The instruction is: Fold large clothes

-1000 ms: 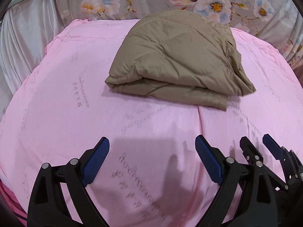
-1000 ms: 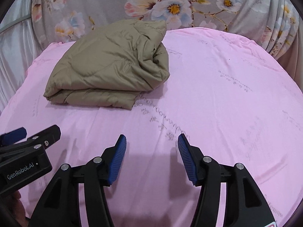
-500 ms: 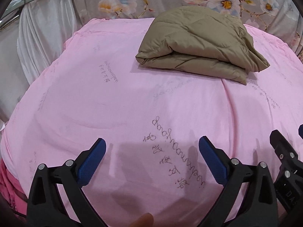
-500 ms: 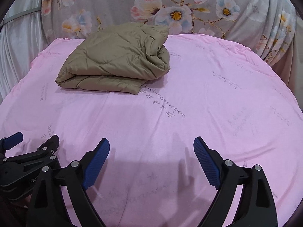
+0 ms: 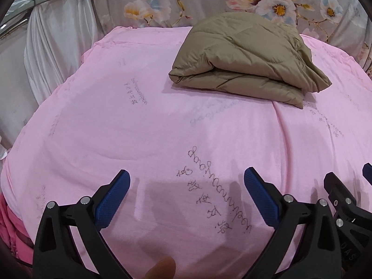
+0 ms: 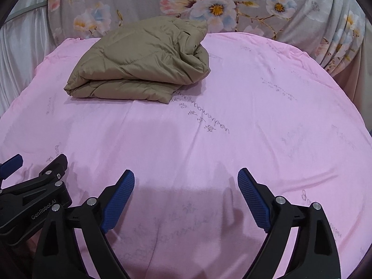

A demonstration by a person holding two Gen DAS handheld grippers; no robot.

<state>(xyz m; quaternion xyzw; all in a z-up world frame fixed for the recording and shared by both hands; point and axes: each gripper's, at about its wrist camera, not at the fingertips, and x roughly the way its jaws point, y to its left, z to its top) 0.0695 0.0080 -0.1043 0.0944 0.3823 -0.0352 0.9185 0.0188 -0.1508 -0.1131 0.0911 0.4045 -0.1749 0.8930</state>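
Observation:
A khaki quilted jacket point(image 5: 244, 60) lies folded in a thick bundle at the far side of the pink bedsheet point(image 5: 139, 127); it also shows in the right wrist view point(image 6: 141, 65), far left of centre. My left gripper point(image 5: 186, 179) is open and empty, low over the near part of the sheet, well back from the jacket. My right gripper point(image 6: 186, 176) is open and empty too, beside the left one. Each gripper's side shows at the edge of the other's view.
A flowered grey curtain point(image 6: 220, 4) hangs behind the bed. White drapes point(image 5: 58, 41) hang at the left. The pink sheet point(image 6: 267, 116) has faint printed writing. A darker pink cloth point(image 5: 14, 230) hangs off the near left edge.
Both grippers have drawn back from the folded jacket toward the near edge of the bed. The right gripper's jaws have opened wider. The jacket has stayed in place.

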